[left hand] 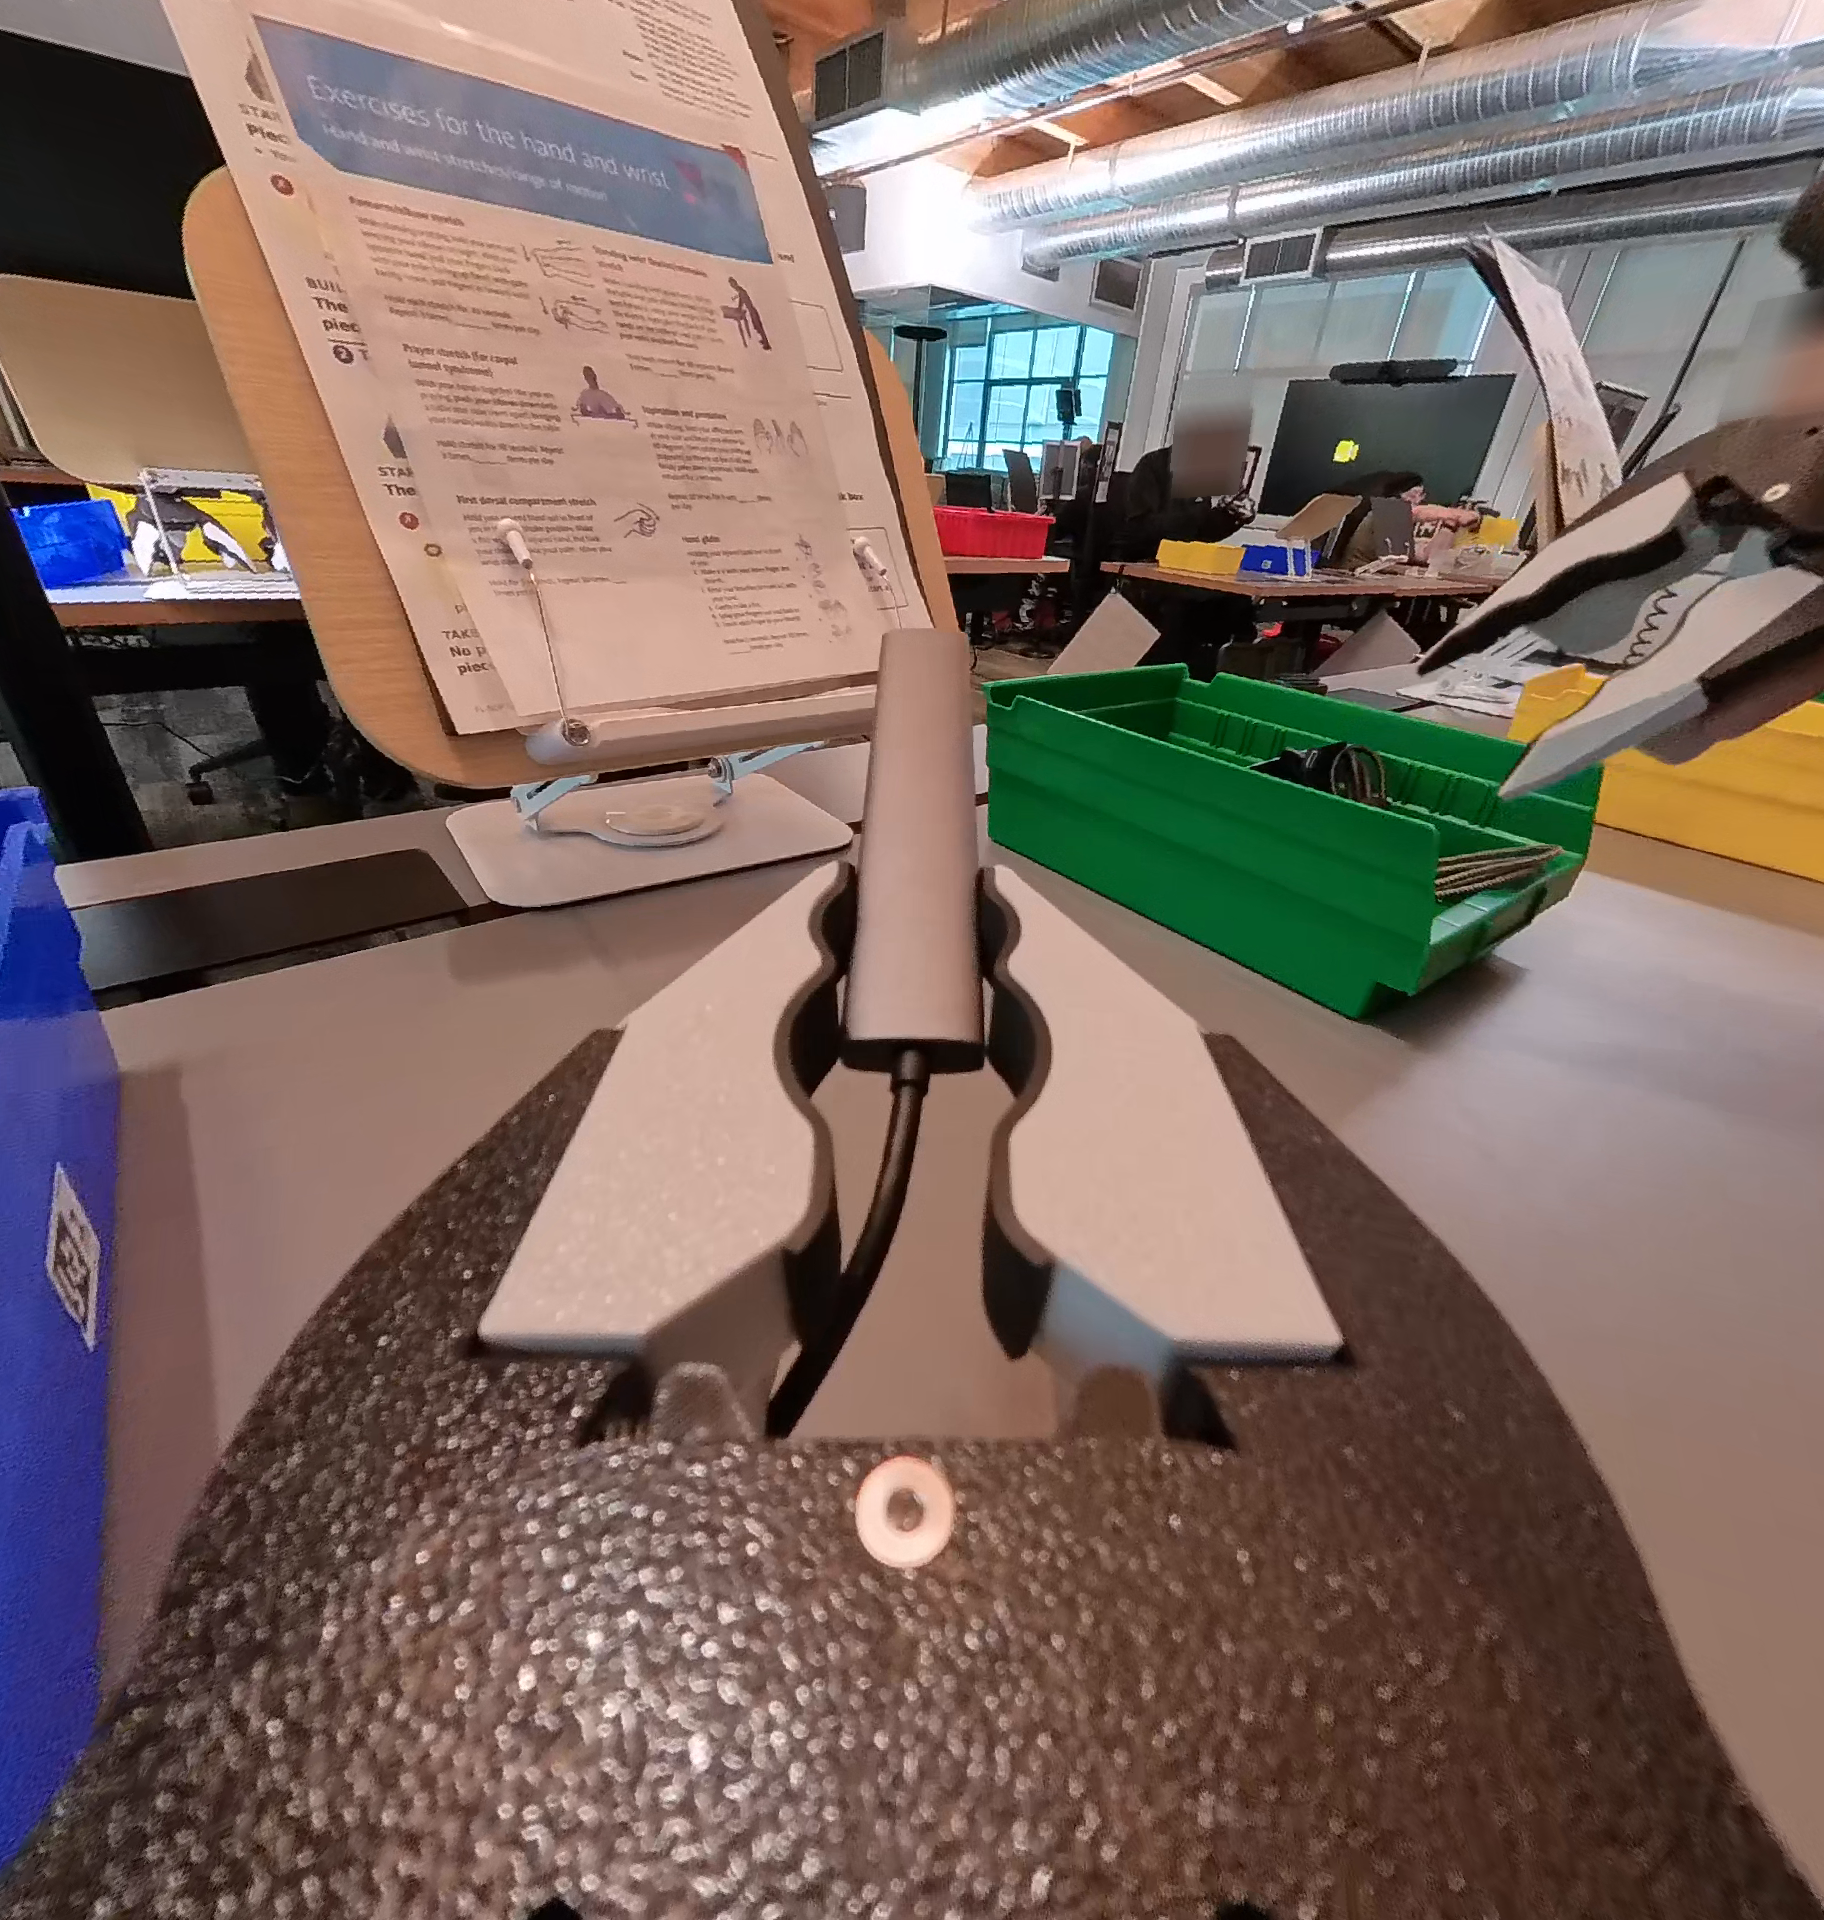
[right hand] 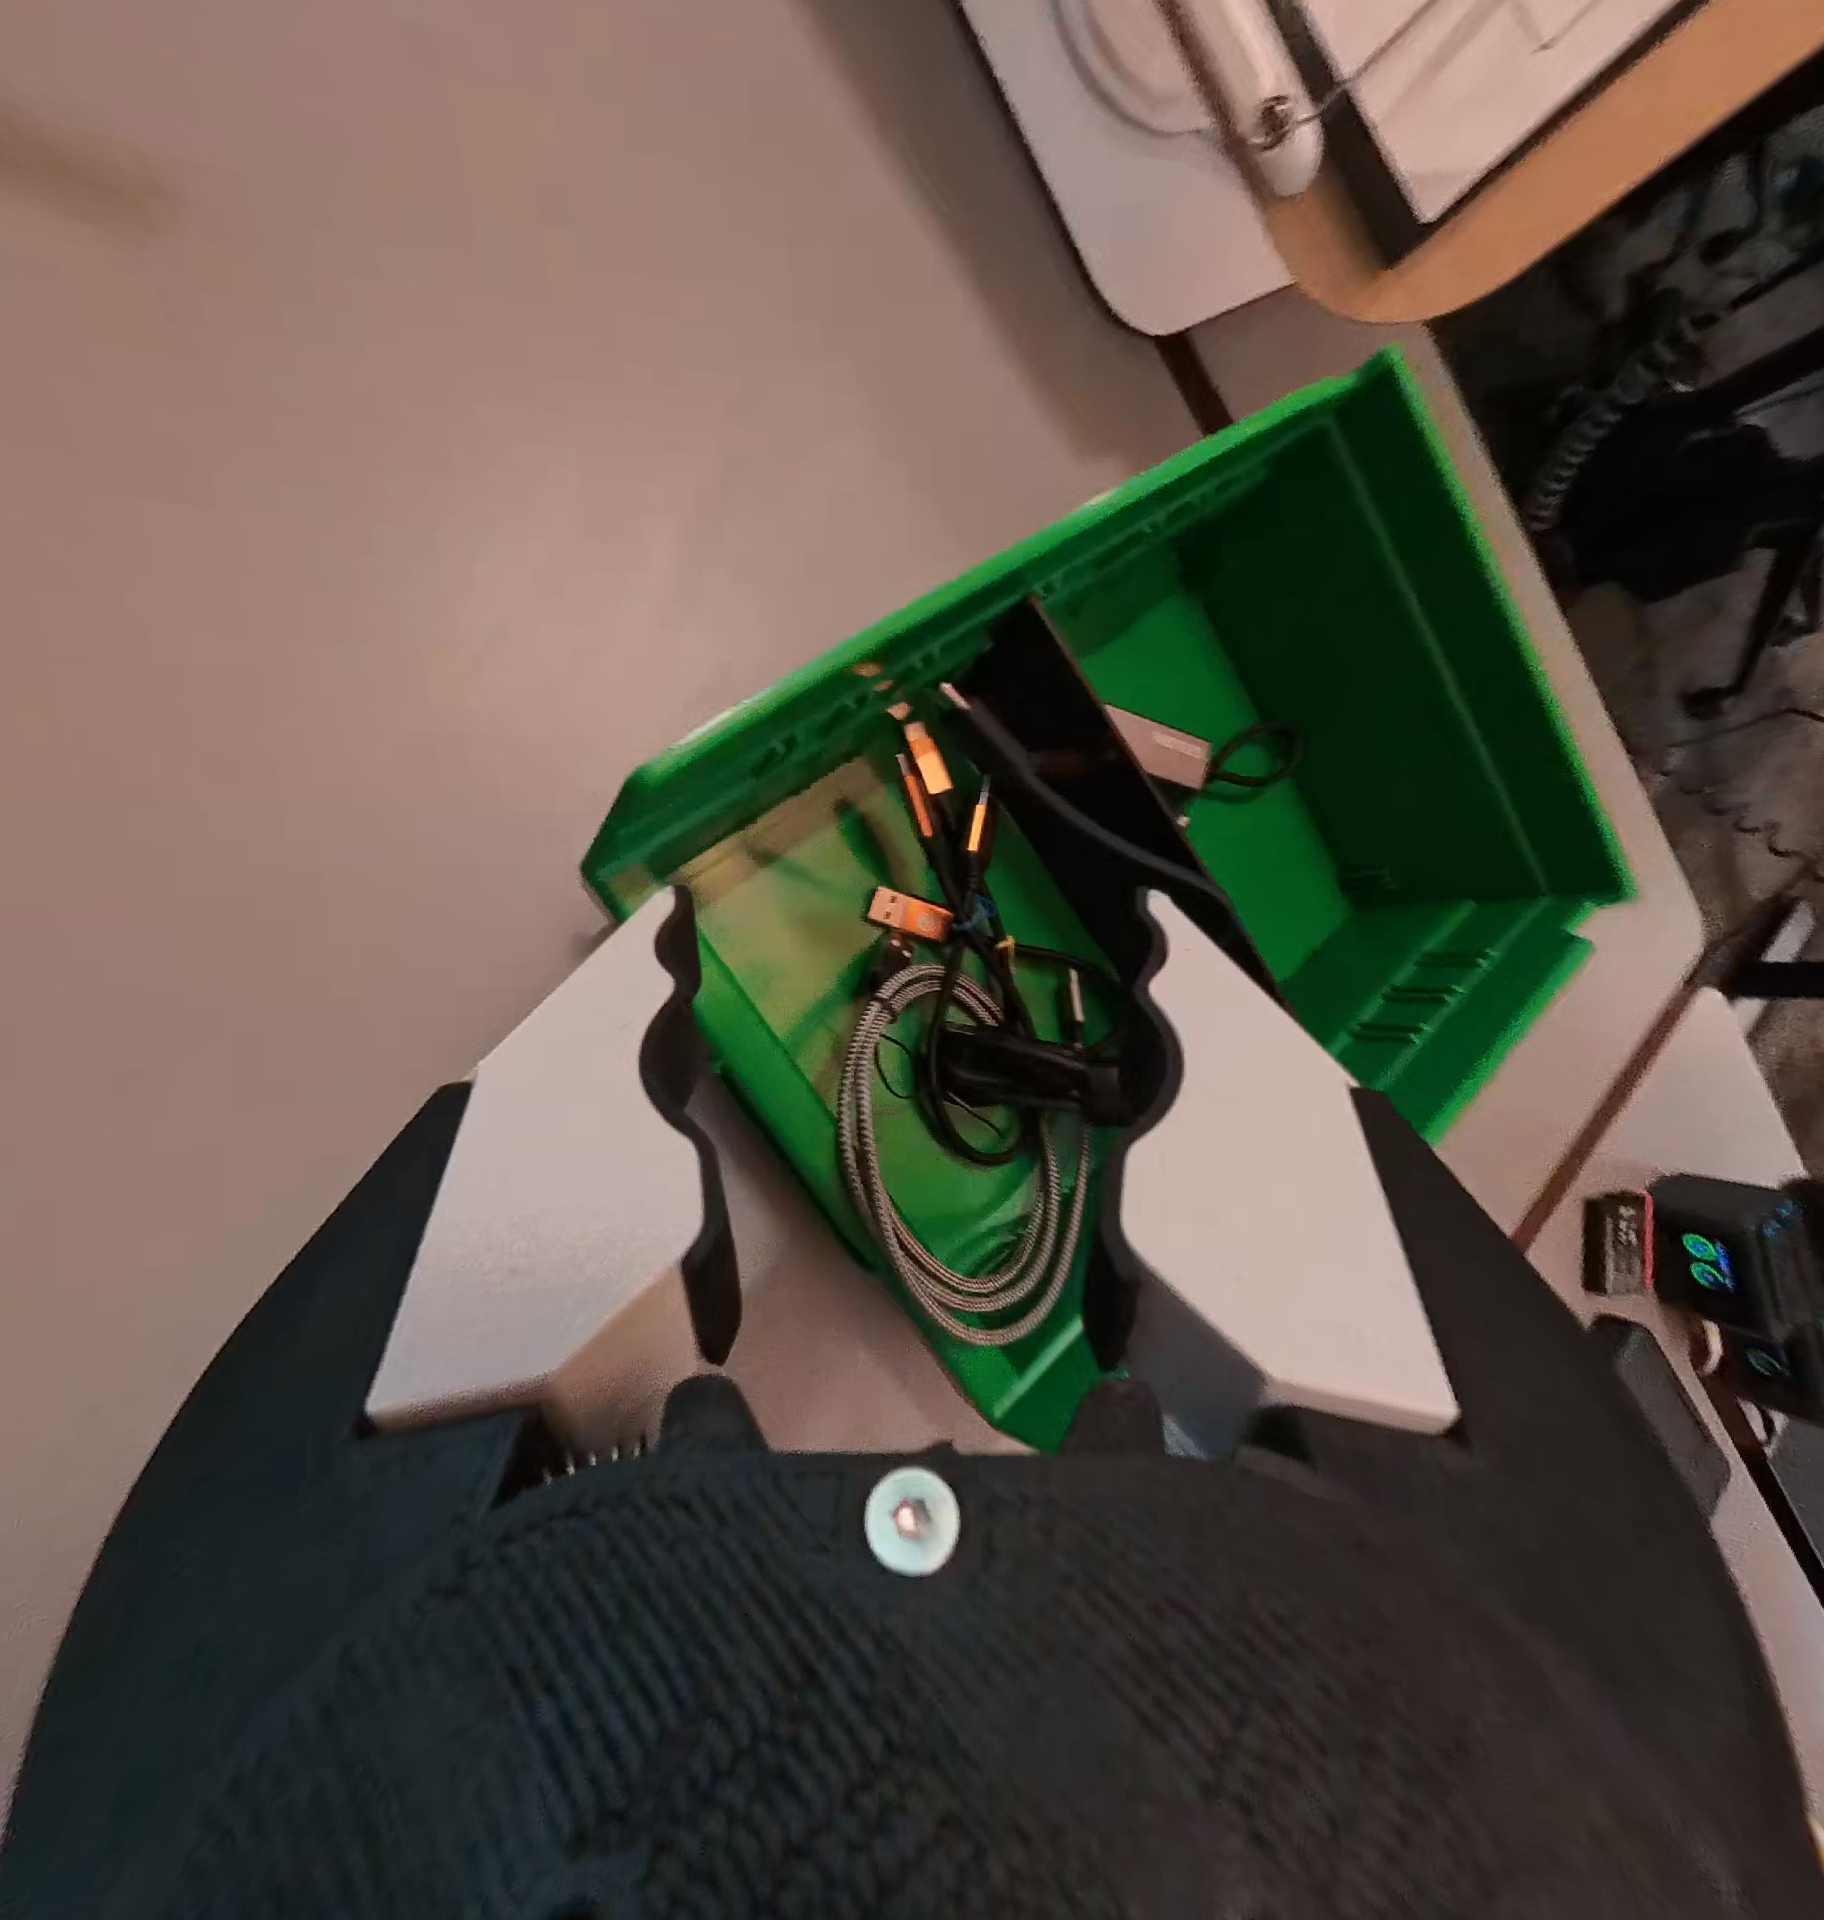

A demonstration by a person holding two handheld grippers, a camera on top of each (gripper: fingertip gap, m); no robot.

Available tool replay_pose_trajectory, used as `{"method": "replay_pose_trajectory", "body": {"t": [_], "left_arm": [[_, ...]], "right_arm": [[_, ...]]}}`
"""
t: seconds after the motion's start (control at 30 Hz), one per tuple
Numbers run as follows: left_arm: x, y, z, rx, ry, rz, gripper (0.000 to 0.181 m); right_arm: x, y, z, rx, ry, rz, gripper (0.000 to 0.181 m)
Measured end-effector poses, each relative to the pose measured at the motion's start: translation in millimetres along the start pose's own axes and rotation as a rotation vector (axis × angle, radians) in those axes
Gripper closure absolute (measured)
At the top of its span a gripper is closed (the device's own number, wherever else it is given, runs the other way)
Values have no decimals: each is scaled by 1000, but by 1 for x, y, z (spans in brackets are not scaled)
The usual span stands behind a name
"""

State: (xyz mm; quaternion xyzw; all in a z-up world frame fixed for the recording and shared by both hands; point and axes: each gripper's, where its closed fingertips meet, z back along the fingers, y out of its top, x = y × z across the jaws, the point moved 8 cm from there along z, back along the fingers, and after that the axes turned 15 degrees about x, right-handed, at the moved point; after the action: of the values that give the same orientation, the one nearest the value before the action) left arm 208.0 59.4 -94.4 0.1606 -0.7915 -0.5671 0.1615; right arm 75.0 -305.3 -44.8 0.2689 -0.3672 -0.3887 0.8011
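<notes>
Left wrist view: left gripper (left hand: 913,914) is clamped on a grey hub (left hand: 913,831), its black lead (left hand: 866,1236) trailing back between the fingers, above the table (left hand: 1510,1143), between a blue bin (left hand: 14,1195) and a green bin (left hand: 1199,862). Right gripper (right hand: 913,925) hangs spread wide and empty over the green bin's cable compartment, just above a braided cable (right hand: 949,1195); a second hub (right hand: 1162,743) lies beyond the divider (right hand: 1084,769).

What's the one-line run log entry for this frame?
left tongs: shut on grey hub | right tongs: open, above green bin | bin: cables, second hub
</notes>
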Motion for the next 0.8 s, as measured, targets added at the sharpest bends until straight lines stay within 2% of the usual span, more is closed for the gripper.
{"method": "replay_pose_trajectory", "body": {"t": [0.13, 0.2, 0.27, 0.33, 0.43, 0.47, 0.53, 0.63, 0.7, 0.8], "left_arm": [[0, 0, 0, 1, 1, 1, 160], [-1, 0, 0, 1, 0, 4, 160], [1, 0, 0, 4, -28, 7, 160], [9, 2, -1, 33, -123, 19, 160], [33, 11, 1, 114, -415, 48, 160], [41, 13, 3, 137, -498, 40, 161], [54, 15, 7, 162, -617, -26, 161], [66, 8, 9, 128, -707, -182, 161], [73, 1, 9, 93, -742, -267, 161], [82, -5, 7, 71, -773, -349, 161]], "right_arm": [[10, 2, 14, 68, -167, -63, 112], [5, 15, 17, 180, -227, -173, 115], [-19, 39, 11, 413, -98, -330, 111], [-50, 62, 0, 591, 123, -482, 93], [-91, 80, -23, 668, 512, -746, 84], [-103, 84, -29, 692, 661, -843, 86], [-118, 90, -37, 718, 884, -1013, 103], [-133, 90, -45, 679, 1017, -1124, 109], [-143, 84, -49, 553, 1018, -1110, 121], [-155, 74, -53, 410, 995, -1016, 123]]}}
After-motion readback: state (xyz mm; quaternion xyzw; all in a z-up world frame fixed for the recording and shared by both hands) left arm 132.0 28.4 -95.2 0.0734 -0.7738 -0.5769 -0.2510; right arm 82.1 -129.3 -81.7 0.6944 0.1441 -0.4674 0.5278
